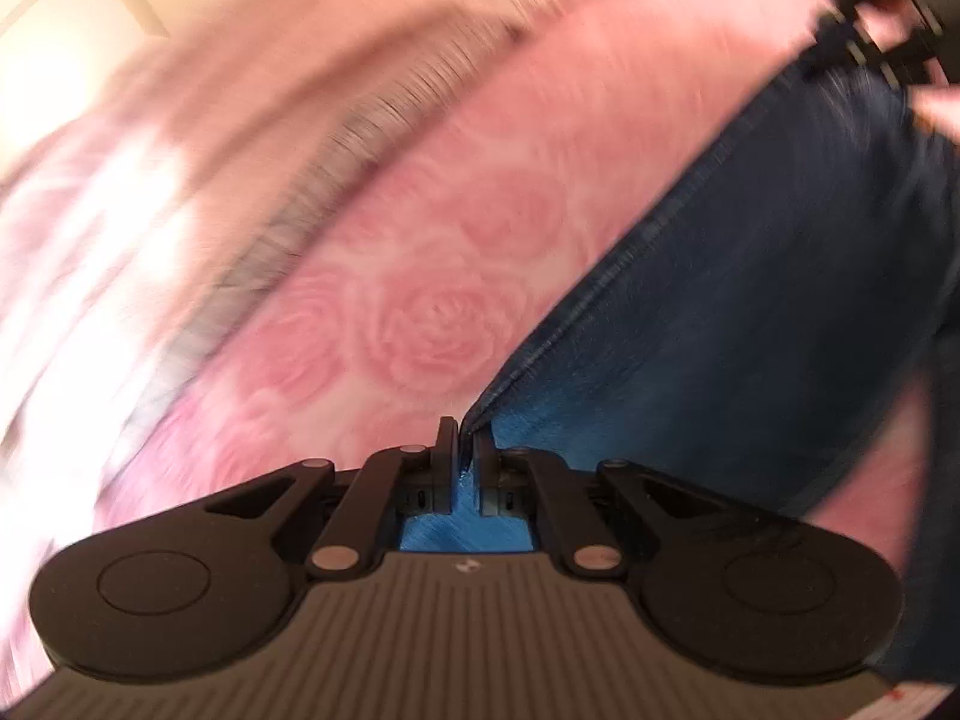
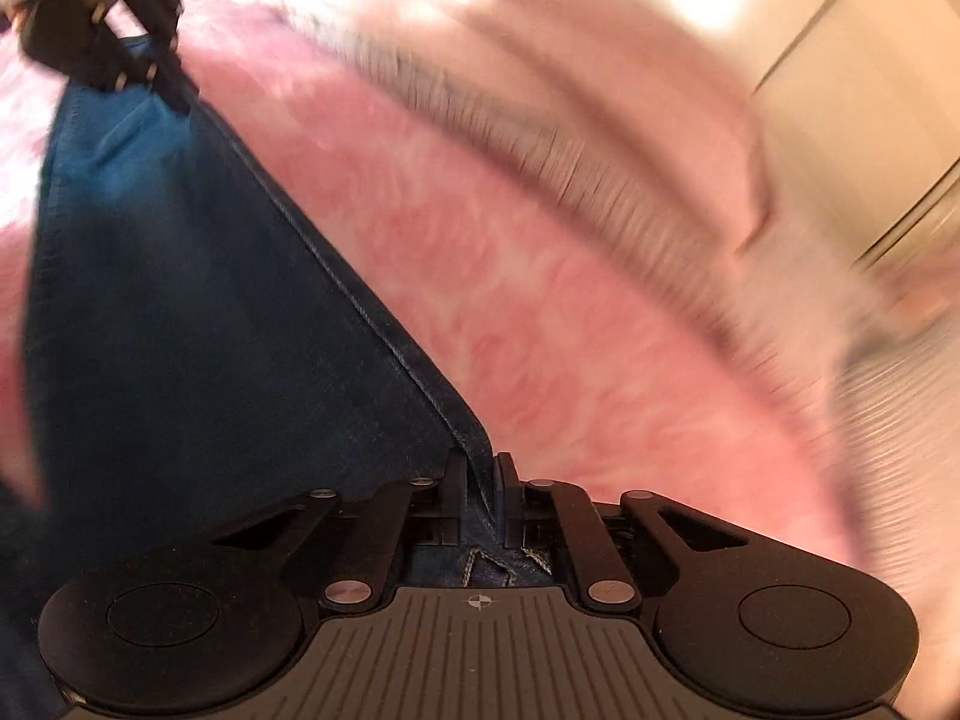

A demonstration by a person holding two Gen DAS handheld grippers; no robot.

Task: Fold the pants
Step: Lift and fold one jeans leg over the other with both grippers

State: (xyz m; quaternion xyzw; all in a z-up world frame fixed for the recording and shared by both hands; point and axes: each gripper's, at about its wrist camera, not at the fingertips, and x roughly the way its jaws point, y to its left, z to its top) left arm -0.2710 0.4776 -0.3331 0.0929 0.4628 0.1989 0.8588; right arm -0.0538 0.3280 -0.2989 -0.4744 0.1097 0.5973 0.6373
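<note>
Dark blue denim pants (image 1: 750, 312) hang stretched between my two grippers above a pink rose-patterned bedspread (image 1: 432, 276). My left gripper (image 1: 463, 426) is shut on one corner of the pants' edge, the seam running up and right from it. At the top right of the left wrist view the right gripper (image 1: 870, 18) shows. In the right wrist view my right gripper (image 2: 483, 462) is shut on the other end of the pants (image 2: 198, 312), stitched denim bunched between its fingers. The left gripper (image 2: 114, 42) shows at the top left there, on the far corner.
The pink bedspread (image 2: 570, 330) fills most of both views, blurred by motion. A paler fringed blanket (image 2: 540, 138) lies across it further back. Cream wall or cupboard panels (image 2: 852, 60) stand beyond the bed.
</note>
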